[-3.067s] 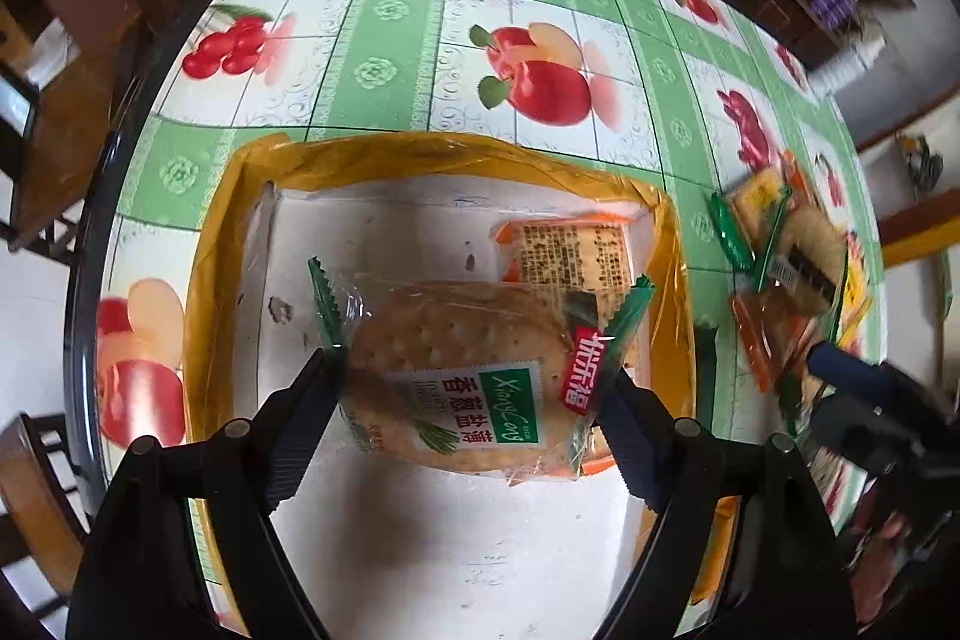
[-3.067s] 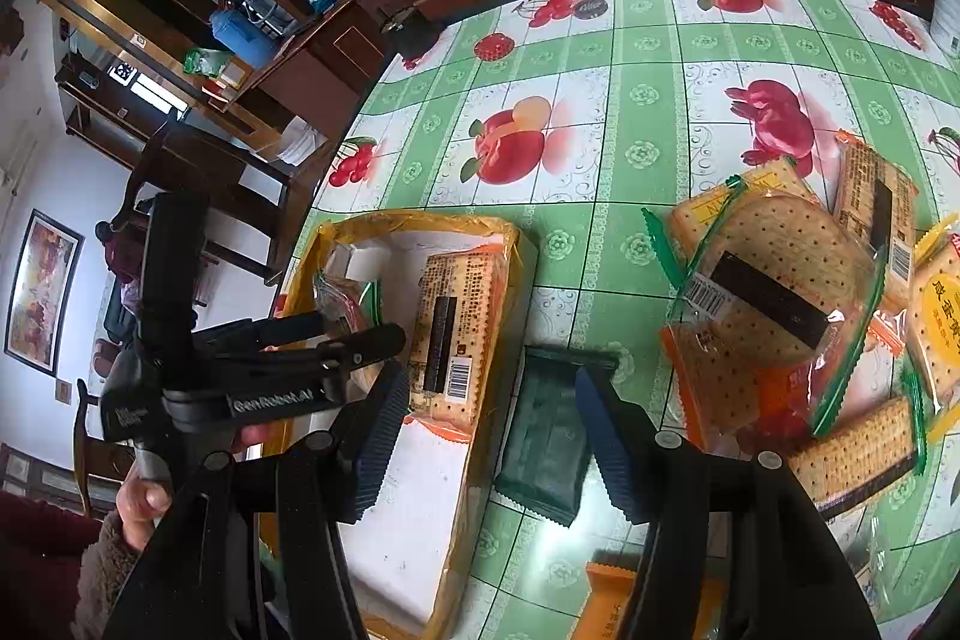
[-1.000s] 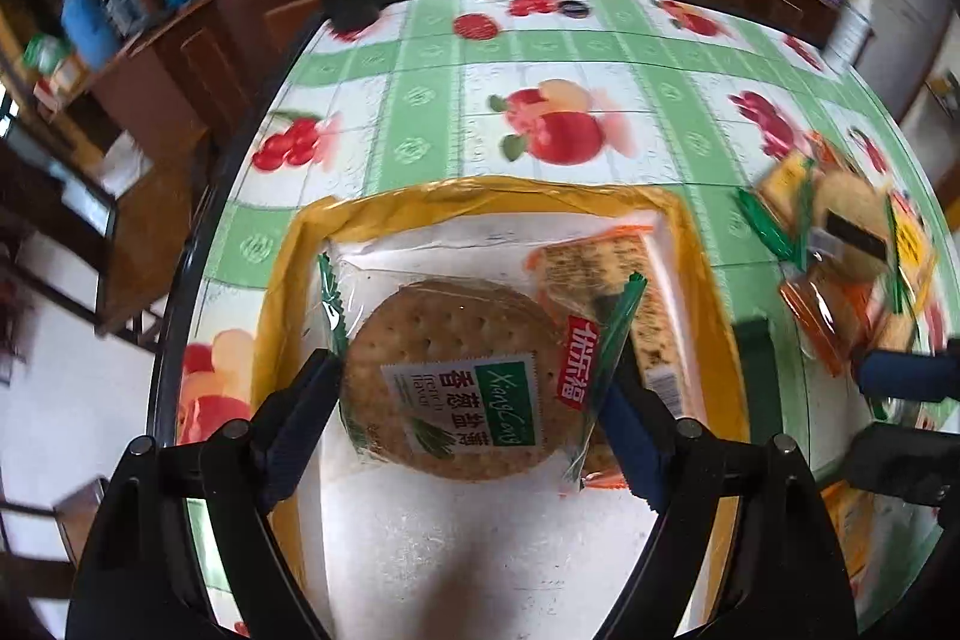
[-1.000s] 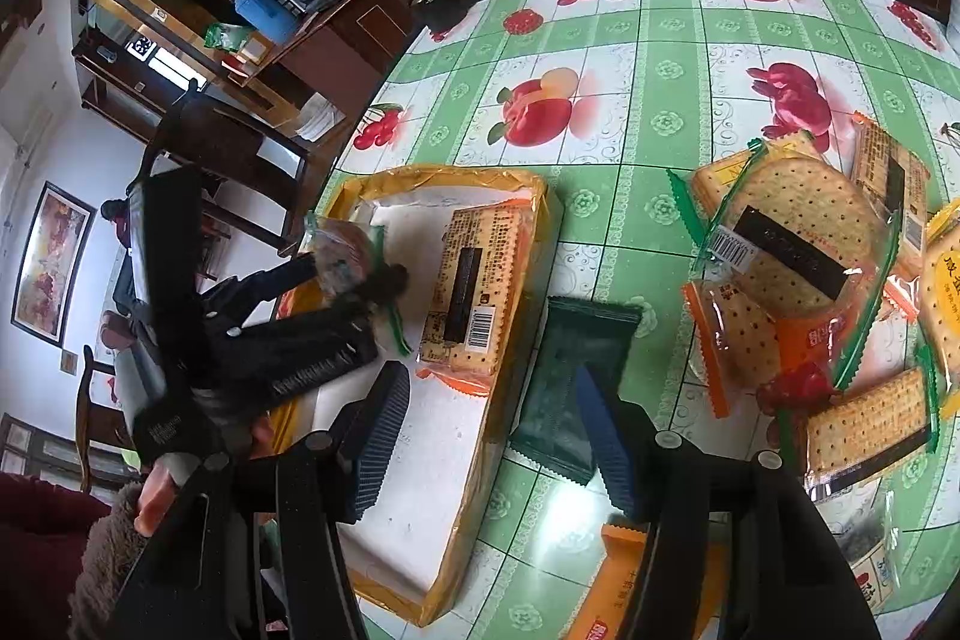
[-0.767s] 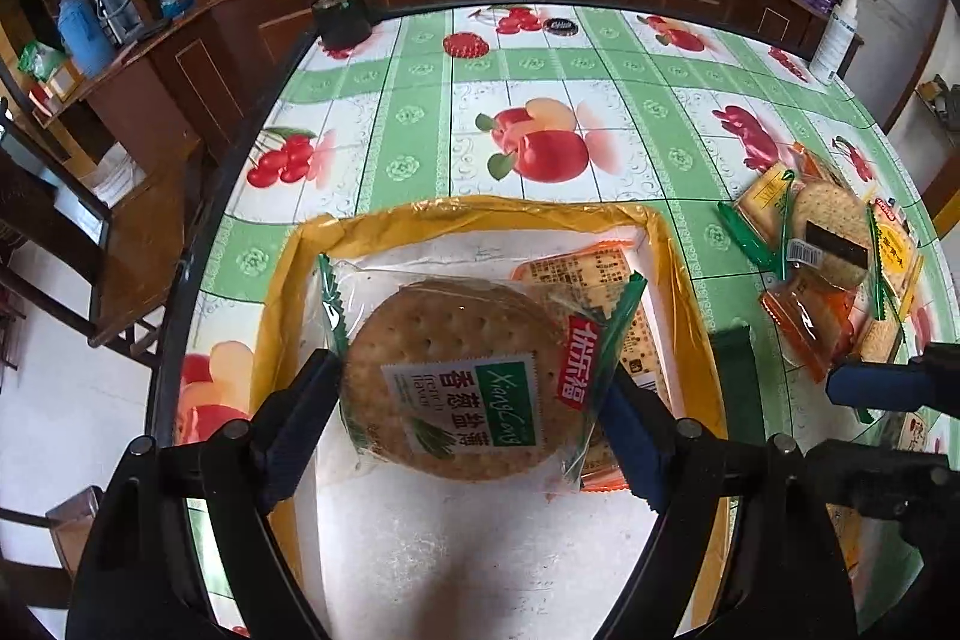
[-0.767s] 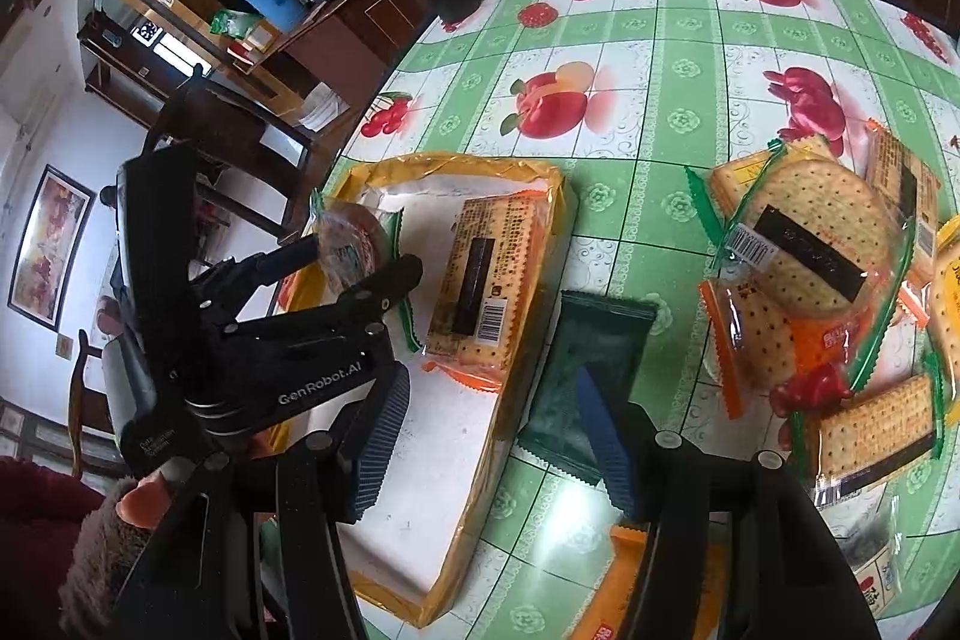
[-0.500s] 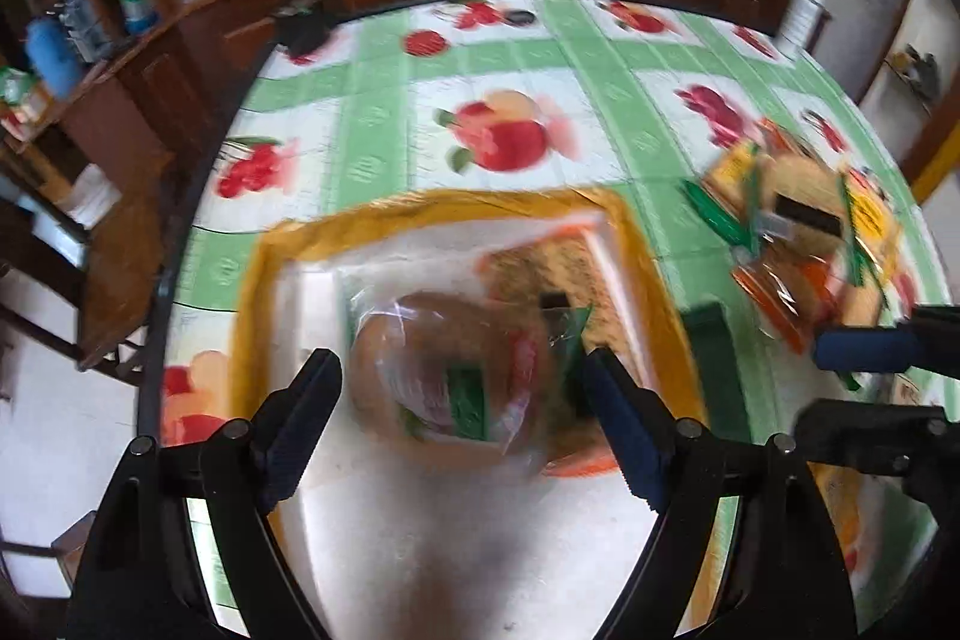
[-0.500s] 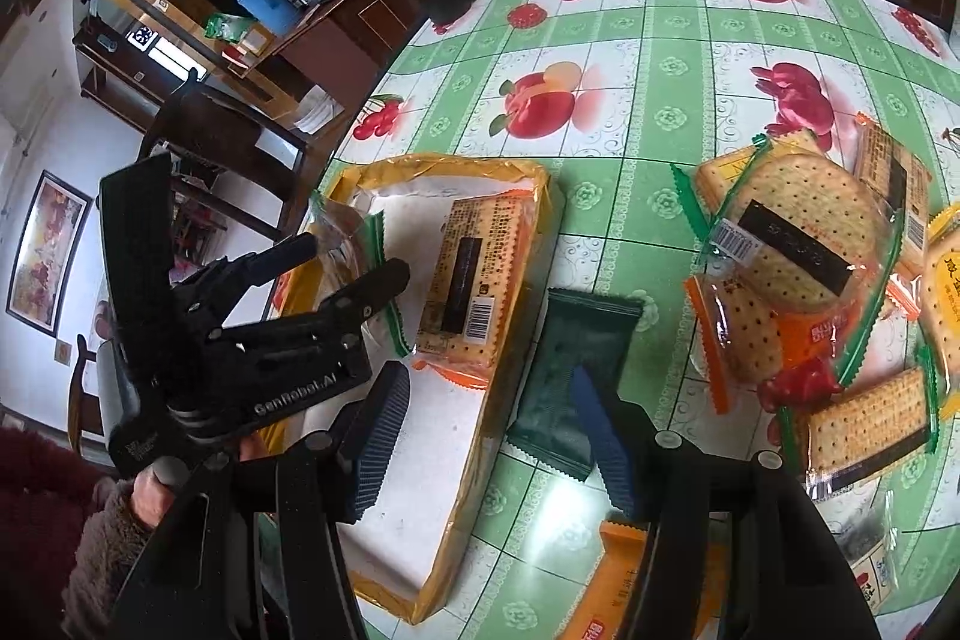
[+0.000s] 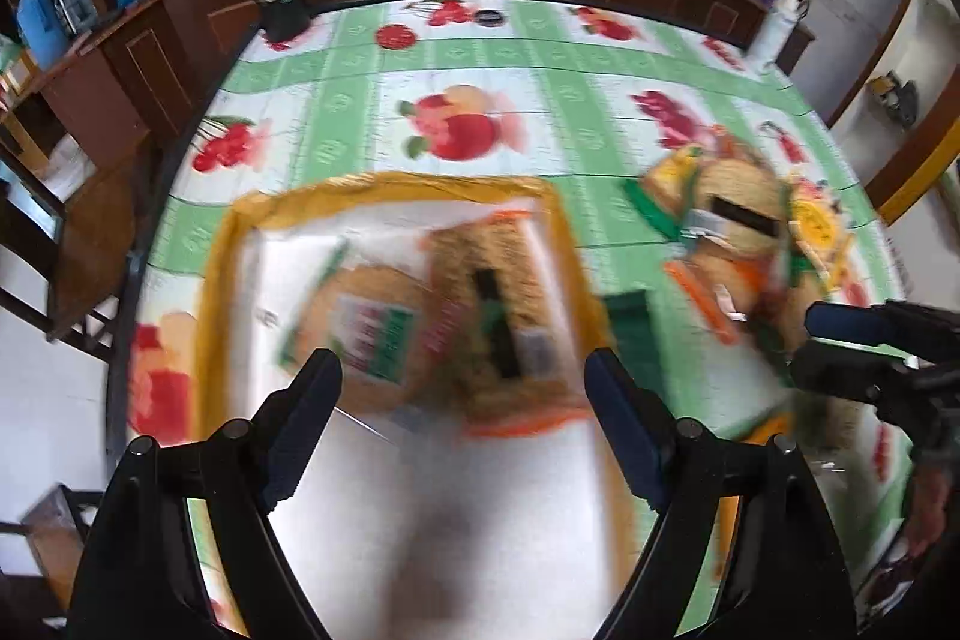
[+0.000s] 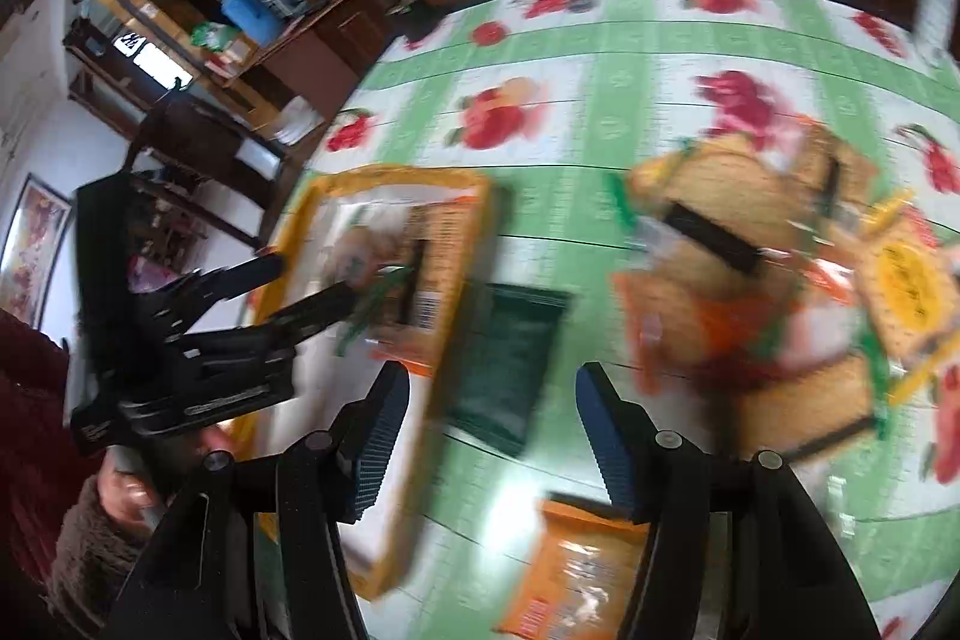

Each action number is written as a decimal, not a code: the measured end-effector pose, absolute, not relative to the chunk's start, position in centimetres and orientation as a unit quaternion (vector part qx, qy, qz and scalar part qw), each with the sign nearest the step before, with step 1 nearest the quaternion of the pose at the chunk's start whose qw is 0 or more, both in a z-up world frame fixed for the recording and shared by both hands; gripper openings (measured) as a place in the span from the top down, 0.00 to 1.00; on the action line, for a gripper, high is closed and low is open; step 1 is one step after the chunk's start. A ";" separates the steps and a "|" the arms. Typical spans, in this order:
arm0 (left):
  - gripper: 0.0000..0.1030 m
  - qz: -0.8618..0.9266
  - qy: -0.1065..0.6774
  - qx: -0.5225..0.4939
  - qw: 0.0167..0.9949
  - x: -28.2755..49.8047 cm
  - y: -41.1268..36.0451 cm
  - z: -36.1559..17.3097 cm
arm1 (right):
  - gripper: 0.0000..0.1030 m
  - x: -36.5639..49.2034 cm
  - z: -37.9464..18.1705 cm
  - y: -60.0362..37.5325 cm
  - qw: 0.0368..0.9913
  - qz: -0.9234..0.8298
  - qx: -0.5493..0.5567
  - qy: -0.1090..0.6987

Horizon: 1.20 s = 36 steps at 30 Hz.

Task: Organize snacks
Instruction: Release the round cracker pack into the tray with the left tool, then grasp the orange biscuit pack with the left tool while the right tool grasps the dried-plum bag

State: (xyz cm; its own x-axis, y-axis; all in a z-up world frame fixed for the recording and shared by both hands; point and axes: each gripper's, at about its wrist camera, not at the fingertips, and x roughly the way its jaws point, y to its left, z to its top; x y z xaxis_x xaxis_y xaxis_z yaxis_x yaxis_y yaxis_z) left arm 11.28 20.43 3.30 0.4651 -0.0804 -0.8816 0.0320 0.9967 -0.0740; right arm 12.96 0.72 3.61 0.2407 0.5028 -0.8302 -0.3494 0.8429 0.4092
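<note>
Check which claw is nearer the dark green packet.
Right. The right claw hangs just above the dark green packet; the left claw is over the yellow tray beside it.

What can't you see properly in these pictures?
- Words on the round cracker packet, left wrist view: smeared by motion blur.
- Snack pile, right wrist view: blurred, packets can't be counted.
- Orange packet, right wrist view: partly hidden behind the right tongs.

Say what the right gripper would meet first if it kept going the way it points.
Most likely the dark green packet on the tablecloth: it lies just ahead between the open jaws of the right gripper, though blur leaves depth unclear.
</note>
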 end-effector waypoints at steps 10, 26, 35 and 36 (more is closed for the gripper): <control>0.19 -0.094 0.577 -0.049 0.810 8.3 10.4 2.4 | 0.28 9.9 2.3 -11.8 0.802 0.199 0.086 0.557; 0.19 -0.067 0.670 -0.150 0.724 7.6 4.4 -2.9 | 0.26 7.3 -2.8 -15.3 0.745 0.142 0.127 0.639; 0.18 -0.037 0.666 -0.147 0.731 8.3 3.3 -3.8 | 0.26 8.5 -3.5 -15.9 0.739 0.117 0.142 0.648; 0.18 -0.033 0.666 -0.138 0.732 8.3 2.9 -3.8 | 0.26 8.6 -3.4 -16.1 0.740 0.114 0.142 0.648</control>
State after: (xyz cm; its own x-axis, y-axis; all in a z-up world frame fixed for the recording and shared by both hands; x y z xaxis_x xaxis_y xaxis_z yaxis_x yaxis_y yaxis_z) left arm 8.34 2.90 -3.80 0.1111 -0.2320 -0.9663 -0.1361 0.9597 -0.2460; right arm 8.56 -16.13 -3.45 0.1346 0.3527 -0.9260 0.0155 0.9336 0.3579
